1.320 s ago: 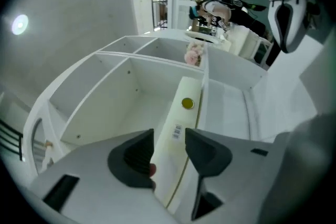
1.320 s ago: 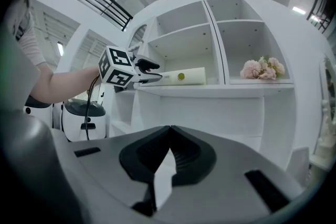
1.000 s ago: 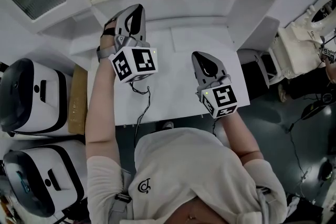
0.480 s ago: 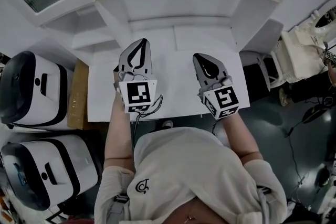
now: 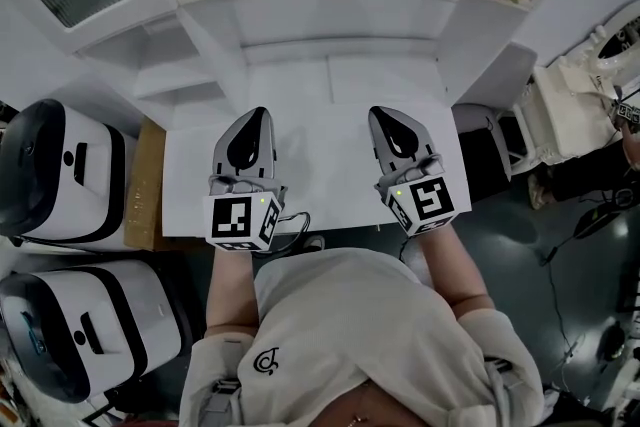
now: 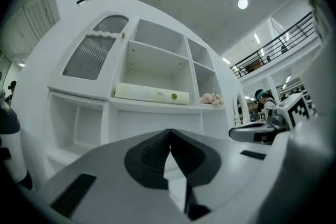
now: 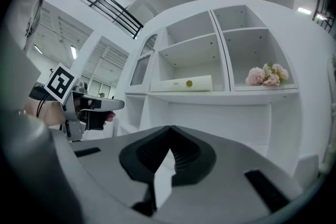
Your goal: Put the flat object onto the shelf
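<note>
The left tool (image 6: 169,134) has its two dark-padded jaws pressed together at the tips, with nothing between them. Straight beyond them, at twelve o'clock, stands a white shelf unit (image 6: 157,105) of open compartments. A long, cream-coloured flat object (image 6: 152,94) lies on the middle shelf board. In the next compartment, towards one o'clock, sits a small bunch of pink flowers (image 6: 211,98). At eleven o'clock the unit carries a ribbed, arched panel (image 6: 95,48). Over at three o'clock the right tool (image 6: 236,133) reaches in level, with its marker cube behind it. A railing (image 6: 283,42) runs along an upper floor at two o'clock.
</note>
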